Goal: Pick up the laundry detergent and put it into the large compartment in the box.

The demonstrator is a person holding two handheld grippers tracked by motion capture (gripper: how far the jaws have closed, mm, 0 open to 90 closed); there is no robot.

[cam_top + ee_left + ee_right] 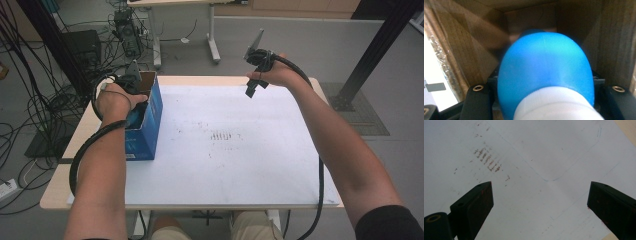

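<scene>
A blue carton (145,125) with an open top and brown cardboard inside stands at the left edge of the white-covered table (240,165). My left hand (116,99) reaches down into it, with the grey plate (133,70) of its gripper above the opening. Inside the carton my left gripper (546,85) is shut on a rounded blue bottle (544,65), whose white ribbed end (554,105) faces the camera. My right gripper (252,87) hangs in the air above the table's far right, open, jaws pointing down. Nothing is between its fingers (474,205).
Brown smudges (225,136) mark the middle of the white sheet, and thin blue pen lines (564,173) cross it. Beyond the table are loose cables (30,100), a computer tower (127,35), desk legs (214,47) and a black post (375,50).
</scene>
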